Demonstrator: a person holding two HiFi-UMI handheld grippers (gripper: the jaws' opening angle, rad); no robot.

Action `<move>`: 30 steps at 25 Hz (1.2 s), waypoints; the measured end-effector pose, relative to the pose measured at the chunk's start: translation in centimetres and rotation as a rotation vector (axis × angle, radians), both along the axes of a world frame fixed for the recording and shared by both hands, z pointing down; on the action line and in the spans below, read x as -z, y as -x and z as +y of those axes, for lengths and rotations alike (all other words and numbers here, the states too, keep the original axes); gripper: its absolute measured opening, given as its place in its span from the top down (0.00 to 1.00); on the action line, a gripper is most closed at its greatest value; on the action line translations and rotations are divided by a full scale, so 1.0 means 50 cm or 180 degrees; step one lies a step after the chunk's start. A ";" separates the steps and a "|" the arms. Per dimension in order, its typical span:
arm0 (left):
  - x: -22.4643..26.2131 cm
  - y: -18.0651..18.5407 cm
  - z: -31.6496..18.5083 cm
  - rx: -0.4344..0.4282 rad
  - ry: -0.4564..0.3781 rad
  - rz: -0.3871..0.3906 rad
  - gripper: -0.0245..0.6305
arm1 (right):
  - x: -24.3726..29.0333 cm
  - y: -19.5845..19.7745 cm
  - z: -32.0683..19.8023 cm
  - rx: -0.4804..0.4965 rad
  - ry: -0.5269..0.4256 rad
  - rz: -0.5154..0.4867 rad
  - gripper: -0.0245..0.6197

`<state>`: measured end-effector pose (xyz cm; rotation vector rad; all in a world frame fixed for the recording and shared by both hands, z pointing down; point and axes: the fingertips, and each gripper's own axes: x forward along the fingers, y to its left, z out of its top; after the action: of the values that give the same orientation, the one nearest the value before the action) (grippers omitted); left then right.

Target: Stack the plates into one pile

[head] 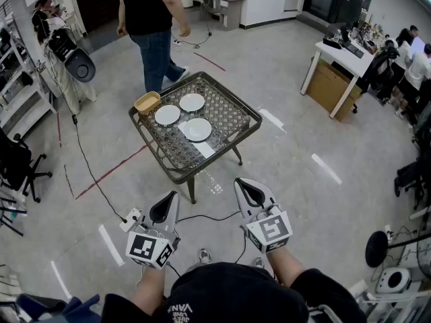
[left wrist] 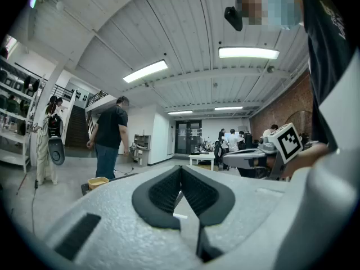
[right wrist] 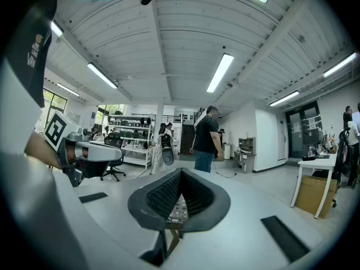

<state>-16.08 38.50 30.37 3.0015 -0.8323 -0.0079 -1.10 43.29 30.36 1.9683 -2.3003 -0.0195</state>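
Note:
Three white plates lie apart on a low wicker-and-glass table (head: pixel 232 136): one at the left (head: pixel 167 115), one at the back (head: pixel 192 102), one nearest me (head: pixel 197 129). Both grippers hang level in front of me, well short of the table. My left gripper (head: pixel 163 206) is shut and holds nothing; in the left gripper view its black pads (left wrist: pixel 181 173) meet at the tips. My right gripper (head: pixel 250 191) is shut and empty too, its tips (right wrist: pixel 180 174) closed, with a strip of the table top (right wrist: pixel 178 208) showing behind the pads.
A yellow bowl (head: pixel 147 102) sits on the table's left corner. A person in a dark shirt (head: pixel 153 25) stands just behind the table. A white desk with a cardboard box (head: pixel 335 69) is at the right, shelves (head: pixel 20 93) at the left. Cables (head: pixel 101 190) cross the floor.

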 end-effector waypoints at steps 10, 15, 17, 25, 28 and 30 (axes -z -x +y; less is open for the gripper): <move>-0.042 0.009 -0.053 -0.0258 0.0212 -0.0100 0.93 | -0.042 0.018 -0.062 -0.0078 0.0114 -0.0363 0.96; -0.078 0.003 -0.098 -0.0250 0.0412 -0.0128 0.71 | -0.075 0.003 -0.096 -0.0137 0.0211 -0.0498 0.73; -0.092 -0.012 -0.116 -0.0238 0.0477 -0.0132 0.70 | -0.087 -0.016 -0.109 -0.0158 0.0259 -0.0505 0.73; -0.125 -0.096 -0.221 -0.0010 0.0655 -0.0178 0.64 | -0.123 -0.130 -0.225 -0.0076 0.0405 -0.0552 0.70; -0.132 -0.140 -0.264 0.0105 0.0695 -0.0185 0.64 | -0.133 -0.175 -0.275 0.0029 0.0464 -0.0558 0.70; -0.138 -0.168 -0.291 0.0200 0.0724 -0.0184 0.64 | -0.140 -0.203 -0.309 0.0110 0.0503 -0.0558 0.70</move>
<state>-7.67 23.94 37.28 2.7745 -0.8679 0.1617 9.05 27.82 37.38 1.9210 -2.3568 0.3344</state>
